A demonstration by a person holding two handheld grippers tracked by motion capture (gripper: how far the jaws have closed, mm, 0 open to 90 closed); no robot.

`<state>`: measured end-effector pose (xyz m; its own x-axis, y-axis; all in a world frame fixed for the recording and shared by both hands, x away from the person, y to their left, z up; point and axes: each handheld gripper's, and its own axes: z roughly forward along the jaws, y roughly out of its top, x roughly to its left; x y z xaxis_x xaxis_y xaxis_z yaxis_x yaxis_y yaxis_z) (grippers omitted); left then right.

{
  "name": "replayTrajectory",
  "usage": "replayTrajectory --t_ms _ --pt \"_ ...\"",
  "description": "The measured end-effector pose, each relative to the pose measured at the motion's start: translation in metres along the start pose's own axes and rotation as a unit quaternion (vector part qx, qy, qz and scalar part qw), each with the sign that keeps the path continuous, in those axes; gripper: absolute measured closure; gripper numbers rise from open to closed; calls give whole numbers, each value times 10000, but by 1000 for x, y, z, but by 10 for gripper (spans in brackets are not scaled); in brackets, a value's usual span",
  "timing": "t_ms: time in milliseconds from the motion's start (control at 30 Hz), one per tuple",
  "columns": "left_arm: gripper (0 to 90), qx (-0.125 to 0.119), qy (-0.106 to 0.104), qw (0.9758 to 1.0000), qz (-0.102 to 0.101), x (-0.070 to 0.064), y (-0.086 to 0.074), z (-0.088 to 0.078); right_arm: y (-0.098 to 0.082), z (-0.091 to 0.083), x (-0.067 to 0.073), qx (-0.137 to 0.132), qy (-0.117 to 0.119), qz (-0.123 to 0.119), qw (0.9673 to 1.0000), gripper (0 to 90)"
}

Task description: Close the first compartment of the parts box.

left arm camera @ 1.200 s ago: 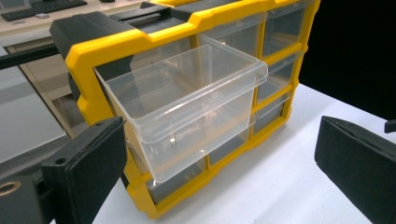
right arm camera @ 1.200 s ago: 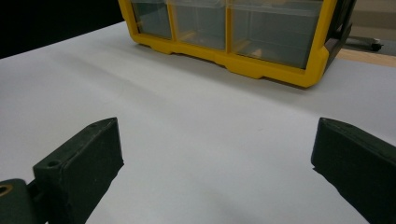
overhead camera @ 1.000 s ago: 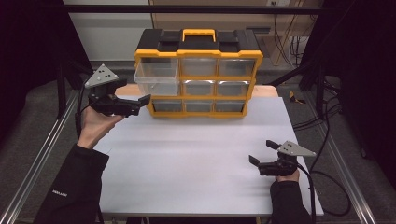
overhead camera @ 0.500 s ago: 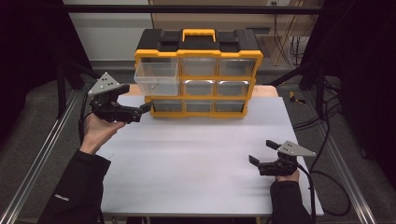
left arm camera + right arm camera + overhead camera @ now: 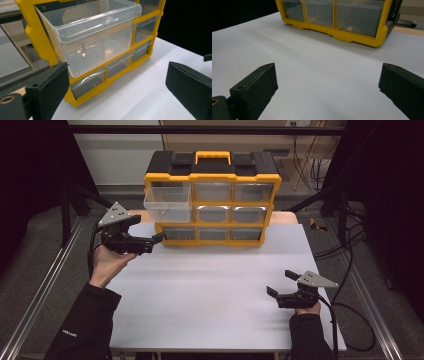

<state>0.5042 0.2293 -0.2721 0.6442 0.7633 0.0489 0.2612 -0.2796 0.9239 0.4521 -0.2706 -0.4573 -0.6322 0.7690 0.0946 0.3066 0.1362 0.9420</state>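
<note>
A yellow and black organiser cabinet with clear drawers stands at the back of the white table. Its top-left drawer is pulled out and looks empty but for a thin pale sliver seen through the front wall. My left gripper is open beside the cabinet's lower left corner, below that drawer, holding nothing. In the left gripper view the drawer is straight ahead above the left gripper. My right gripper rests open and empty near the table's front right; the right gripper faces the cabinet's bottom row.
Metal frame rails run along both sides of the table. Cables trail off the right side. A wooden bench edge shows behind the cabinet. Bare white tabletop lies between the two grippers.
My left gripper has come down and a little toward the person, from beside the pulled-out drawer to the cabinet's lower left corner. The right gripper and the drawer have not moved.
</note>
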Motion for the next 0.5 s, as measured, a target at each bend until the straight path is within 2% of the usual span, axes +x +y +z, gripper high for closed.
replayTrajectory --t_ms 500 --pt "250 4 93 10000 -5 -1 -4 2 0 0 -1 6 -5 -17 10000 22"
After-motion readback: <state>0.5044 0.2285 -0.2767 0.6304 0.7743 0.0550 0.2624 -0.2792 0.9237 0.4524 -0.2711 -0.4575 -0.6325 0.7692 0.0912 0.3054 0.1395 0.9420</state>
